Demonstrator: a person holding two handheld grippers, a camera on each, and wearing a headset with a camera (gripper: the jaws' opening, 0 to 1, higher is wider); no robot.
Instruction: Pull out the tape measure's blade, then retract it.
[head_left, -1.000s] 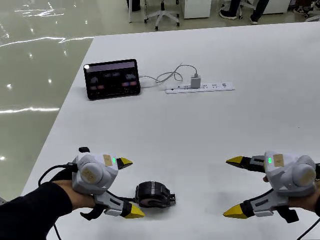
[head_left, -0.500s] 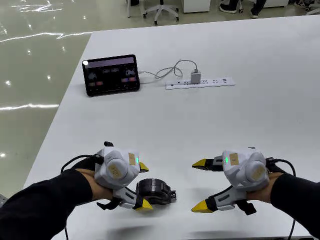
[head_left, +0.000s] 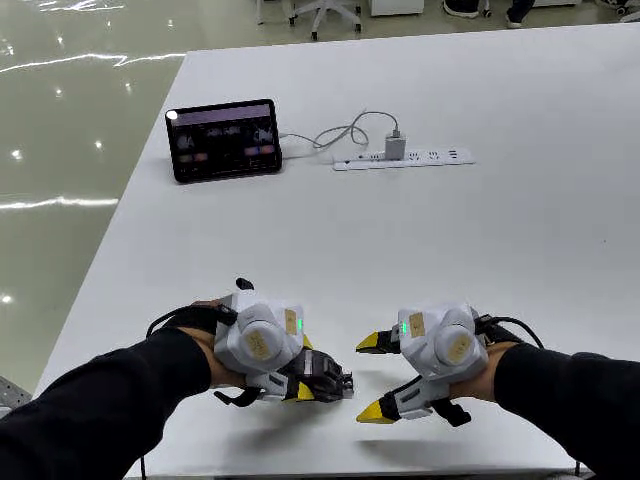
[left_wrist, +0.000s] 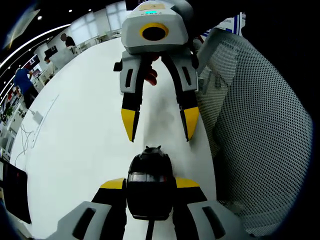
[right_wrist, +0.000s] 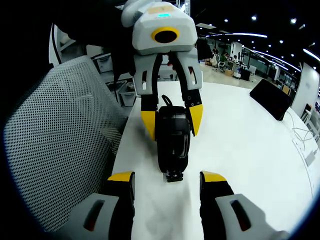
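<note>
A black tape measure (head_left: 326, 376) lies on the white table (head_left: 450, 240) near its front edge. My left gripper (head_left: 302, 368) is shut on the case, with a yellow-tipped jaw pressed against each side. In the left gripper view the tape measure (left_wrist: 149, 192) sits between the jaws, its blade hook (left_wrist: 153, 148) pointing away. My right gripper (head_left: 369, 377) faces it from the right, open, with nothing between its tips. In the right gripper view the tape measure (right_wrist: 172, 137) stands on edge just ahead of my open right gripper (right_wrist: 167, 177). Its blade hook (right_wrist: 174, 175) is nearest.
A dark tablet (head_left: 223, 139) stands at the back left of the table. Beside it lies a white power strip (head_left: 403, 157) with a charger and cable. A grey mesh chair back (left_wrist: 255, 125) is close behind the table's front edge.
Both grippers have moved in toward the middle. The left gripper's jaws slid around the tape measure and shut on it. The right gripper, still open, came up close to the hook end.
</note>
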